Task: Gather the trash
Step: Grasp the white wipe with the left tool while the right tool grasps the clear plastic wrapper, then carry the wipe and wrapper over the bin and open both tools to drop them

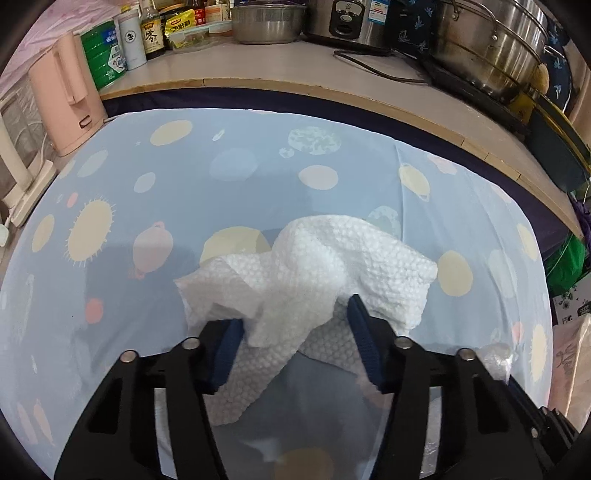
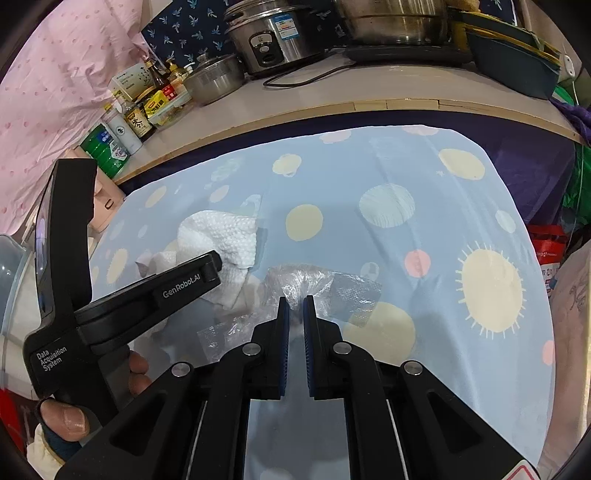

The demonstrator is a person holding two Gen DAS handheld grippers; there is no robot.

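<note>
A crumpled white paper towel (image 1: 314, 266) lies on the light blue planet-print tablecloth (image 1: 184, 177). My left gripper (image 1: 295, 314) is open, its blue pads on either side of the towel's near part. In the right wrist view the towel (image 2: 221, 236) sits at centre left with the left gripper's black body (image 2: 147, 295) over it. My right gripper (image 2: 296, 301) is shut on a clear crinkled plastic wrapper (image 2: 314, 284) that lies on the cloth (image 2: 424, 221). The wrapper's edge also shows in the left wrist view (image 1: 496, 356).
A wooden-edged counter (image 1: 295, 62) runs behind the table with a steel bowl (image 1: 266, 22), rice cooker (image 1: 354, 22), large steel pot (image 1: 491, 48), sauce bottles (image 1: 153, 33), a green tin (image 1: 105, 55) and a black cord (image 1: 373, 66). A pink kettle (image 1: 70, 92) stands at the left.
</note>
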